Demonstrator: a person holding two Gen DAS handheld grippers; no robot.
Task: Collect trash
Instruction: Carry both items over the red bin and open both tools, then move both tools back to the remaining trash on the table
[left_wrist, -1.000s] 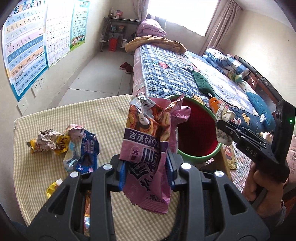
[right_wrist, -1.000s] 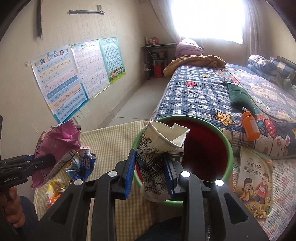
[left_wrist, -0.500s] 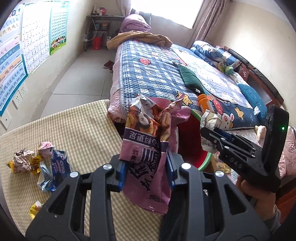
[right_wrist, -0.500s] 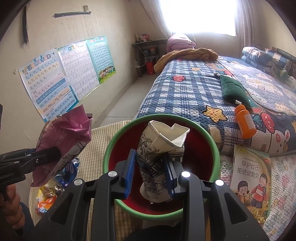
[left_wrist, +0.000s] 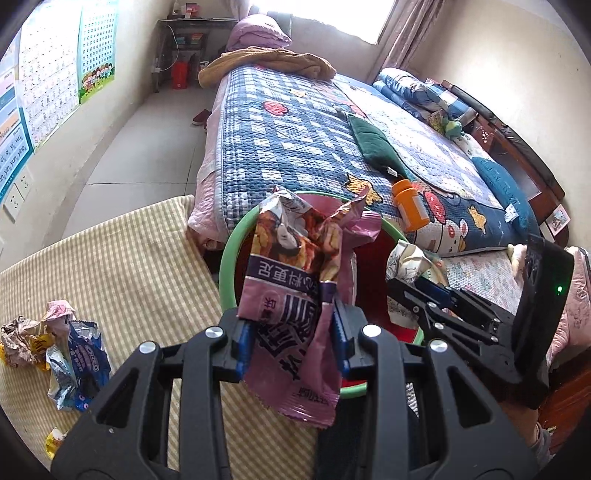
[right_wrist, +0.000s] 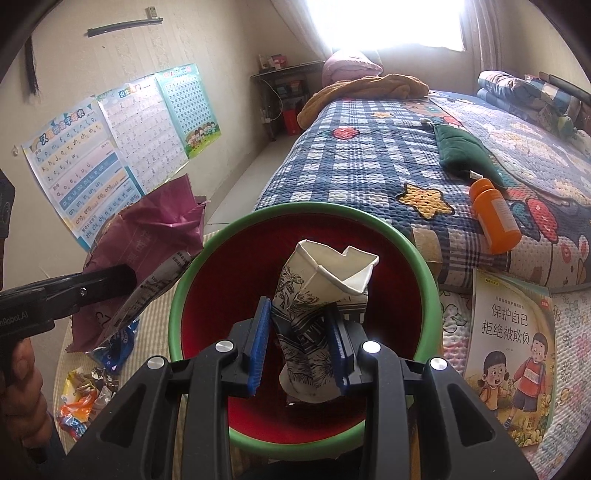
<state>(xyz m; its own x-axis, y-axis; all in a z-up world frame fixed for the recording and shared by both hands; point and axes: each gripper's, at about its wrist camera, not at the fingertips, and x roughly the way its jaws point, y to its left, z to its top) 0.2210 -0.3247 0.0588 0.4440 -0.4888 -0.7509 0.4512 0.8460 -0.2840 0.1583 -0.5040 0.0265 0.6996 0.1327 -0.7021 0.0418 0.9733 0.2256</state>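
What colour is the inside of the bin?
Red inside, with a green rim: the bin shows best in the right wrist view.

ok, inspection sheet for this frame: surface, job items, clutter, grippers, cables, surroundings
Surface: checked tablecloth, bin at its edge.
Job's things: purple snack bag and crushed paper carton, both held; green-rimmed red bin below the carton.
Clutter: crumpled wrappers on the cloth.
Grippers: left hand-held gripper shut on the bag; right hand-held gripper shut on the carton.
Cables: nothing seen near the work.
Surroundings: bed, orange bottle, picture book, wall charts.
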